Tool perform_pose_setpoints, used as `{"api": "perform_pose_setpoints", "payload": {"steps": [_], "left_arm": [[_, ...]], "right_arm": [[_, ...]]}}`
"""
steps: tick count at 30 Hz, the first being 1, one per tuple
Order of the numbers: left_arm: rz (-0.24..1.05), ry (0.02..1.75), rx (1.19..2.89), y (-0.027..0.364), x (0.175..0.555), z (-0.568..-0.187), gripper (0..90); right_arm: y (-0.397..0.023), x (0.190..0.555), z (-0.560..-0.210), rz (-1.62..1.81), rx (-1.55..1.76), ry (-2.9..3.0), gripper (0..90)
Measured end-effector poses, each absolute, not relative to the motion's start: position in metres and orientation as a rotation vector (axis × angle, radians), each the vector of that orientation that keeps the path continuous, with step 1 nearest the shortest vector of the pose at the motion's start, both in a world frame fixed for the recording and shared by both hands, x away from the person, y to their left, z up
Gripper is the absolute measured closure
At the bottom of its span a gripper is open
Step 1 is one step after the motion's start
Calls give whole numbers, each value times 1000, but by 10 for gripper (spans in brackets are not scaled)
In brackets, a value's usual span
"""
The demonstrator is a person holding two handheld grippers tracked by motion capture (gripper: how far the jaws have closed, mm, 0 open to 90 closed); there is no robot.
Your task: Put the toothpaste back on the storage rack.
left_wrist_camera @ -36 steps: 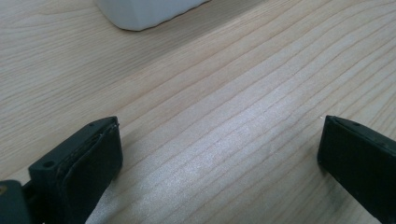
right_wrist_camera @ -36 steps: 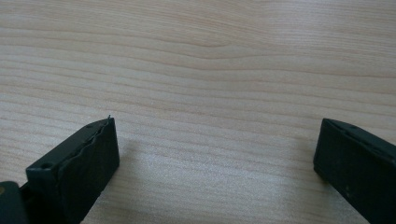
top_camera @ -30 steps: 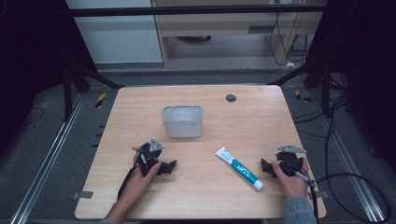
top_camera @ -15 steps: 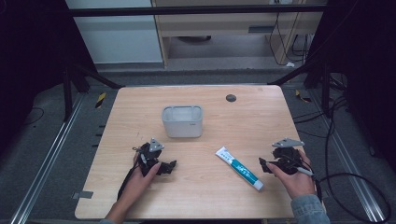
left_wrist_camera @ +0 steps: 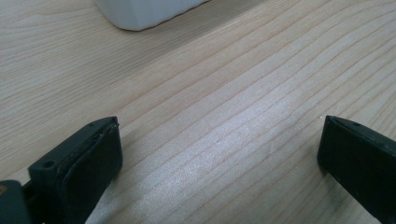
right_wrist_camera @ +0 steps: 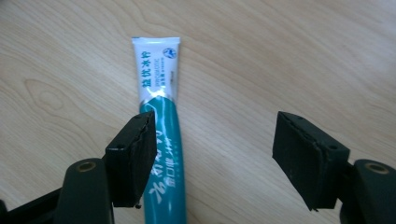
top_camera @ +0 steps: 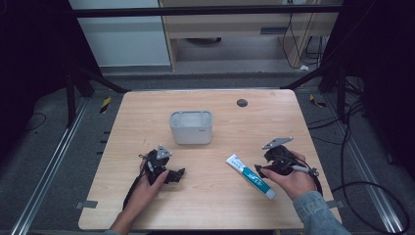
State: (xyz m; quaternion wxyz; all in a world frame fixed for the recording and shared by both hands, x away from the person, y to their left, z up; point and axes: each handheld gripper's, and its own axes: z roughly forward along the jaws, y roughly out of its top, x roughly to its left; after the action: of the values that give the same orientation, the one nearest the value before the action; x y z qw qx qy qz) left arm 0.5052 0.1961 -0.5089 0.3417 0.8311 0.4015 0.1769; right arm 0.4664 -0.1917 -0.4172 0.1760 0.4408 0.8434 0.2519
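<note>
A dim workroom with dark framing surrounds the pale wooden tabletop (top_camera: 215, 205). A white rounded plastic tub (top_camera: 191, 127) stands near its middle; a teal-and-white toothpaste tube (top_camera: 250, 175) lies flat toward the near right corner. The right gripper (top_camera: 259, 171), hovering over it, has just been closing its jaws, nothing pinched yet. The left gripper (top_camera: 177, 175) rests released by the near edge. The risk, I judge: the tube sits off-centre under one jaw, so closing could shove it aside. The right gripper view reveals that offset; the high view does not.
</note>
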Motion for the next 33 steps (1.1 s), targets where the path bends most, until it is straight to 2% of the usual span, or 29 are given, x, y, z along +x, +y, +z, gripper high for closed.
{"api": "perform_pose_setpoints", "payload": {"steps": [12,19,33], "left_arm": [[459,1042,2162,196,505,-509,0],[459,1042,2162,196,505,-509,0],[459,1041,2163,196,505,-509,0]], "right_arm": [[-164,484,-429,669,1205,2491,339],[-157,485,-435,649,1201,2522,327],[-142,498,-450,623,1263,2565,359]]}}
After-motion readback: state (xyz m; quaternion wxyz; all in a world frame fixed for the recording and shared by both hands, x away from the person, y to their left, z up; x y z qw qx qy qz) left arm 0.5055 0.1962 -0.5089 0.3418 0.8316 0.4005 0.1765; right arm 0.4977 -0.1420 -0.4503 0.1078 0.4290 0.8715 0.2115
